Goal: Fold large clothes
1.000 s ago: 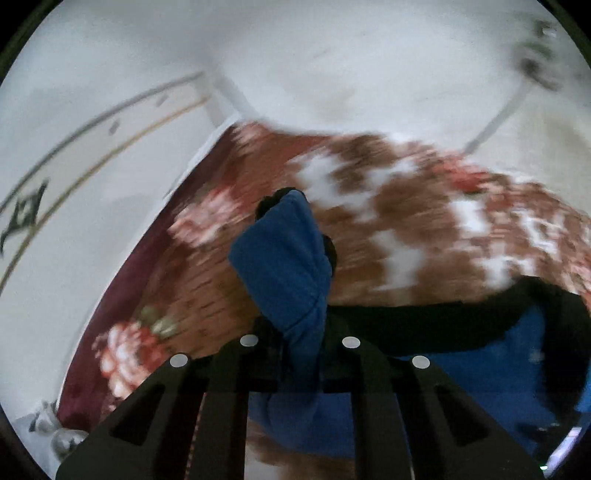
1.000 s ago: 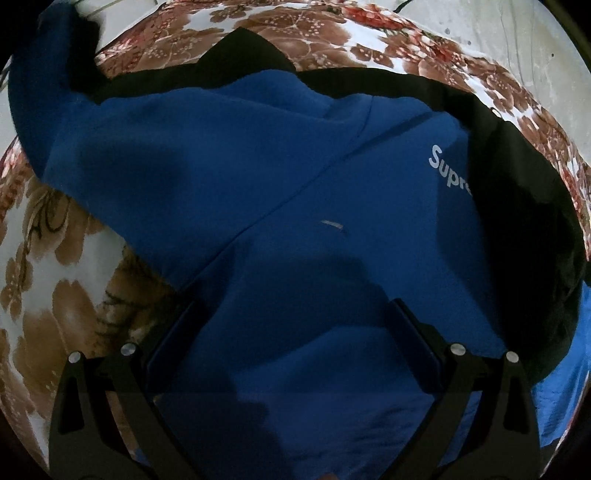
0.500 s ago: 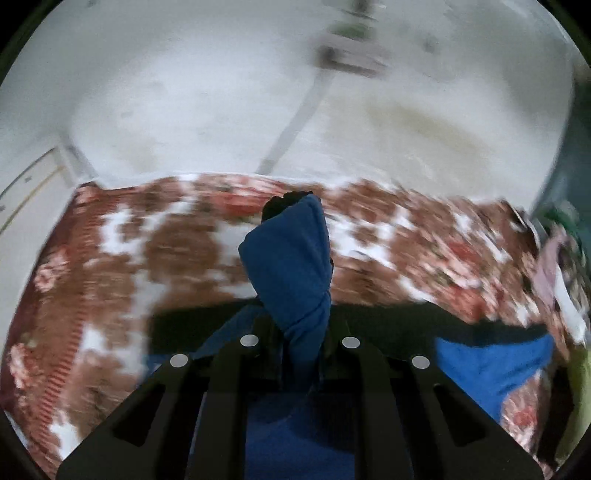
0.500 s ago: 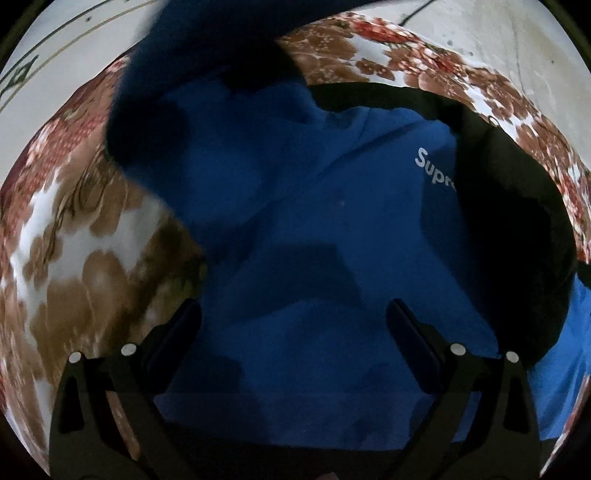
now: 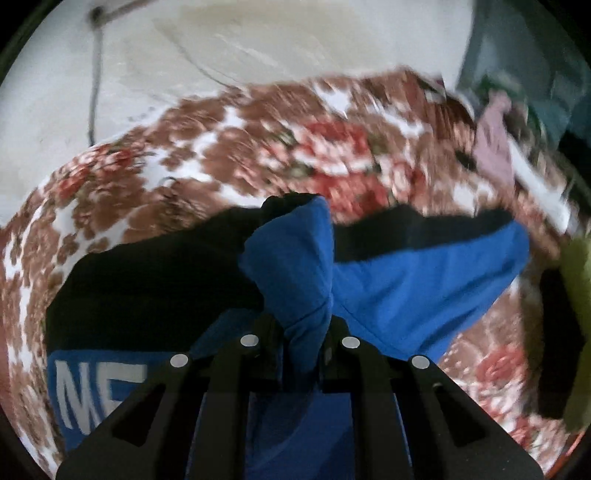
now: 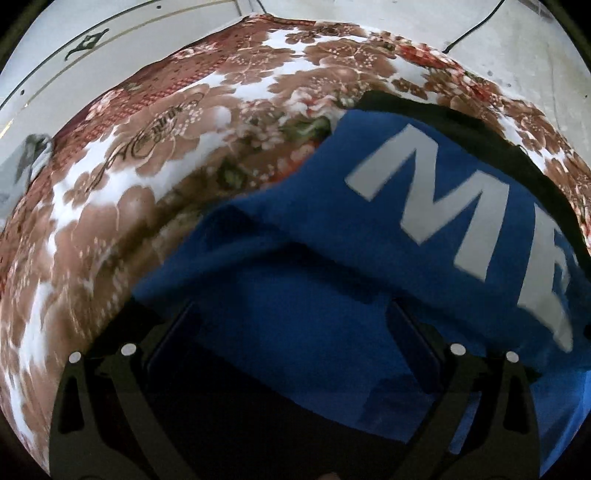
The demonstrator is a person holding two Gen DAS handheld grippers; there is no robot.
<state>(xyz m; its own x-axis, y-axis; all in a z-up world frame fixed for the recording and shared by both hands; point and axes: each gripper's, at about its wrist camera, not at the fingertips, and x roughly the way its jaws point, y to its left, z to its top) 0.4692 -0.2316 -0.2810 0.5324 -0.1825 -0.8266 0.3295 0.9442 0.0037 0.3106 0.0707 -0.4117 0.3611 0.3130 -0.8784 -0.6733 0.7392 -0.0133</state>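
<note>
Floral bedspread (image 6: pixel 155 155) carries the blue garment (image 6: pixel 332 258). Left tongs (image 5: pixel 300 328) are clenched on a bunched blue sleeve (image 5: pixel 295 266). Right tongs (image 6: pixel 291 332) stand released, jaws apart over the cloth.

— What's that spread underneath everything?

— A floral blanket (image 6: pixel 155 155), brown and white with red flowers, lying on a pale floor (image 5: pixel 258 48). It has a dark red patterned border along its far left edge in the right wrist view.

— Anything on the floor itself?

— 1 thin dark cable (image 5: pixel 94 85) trails across it beyond the blanket, blurred. A second cable (image 6: pixel 469 33) shows at the top right of the right wrist view. There are also thin inlaid lines and a small dark motif (image 6: pixel 86 44) on the floor at the upper left.

— And off to the right side?

— A pinkish cloth (image 5: pixel 493 144), something yellow-green (image 5: pixel 576 295) at the edge, and a dark teal shape (image 5: pixel 524 59) behind. All too blurred to identify.
</note>
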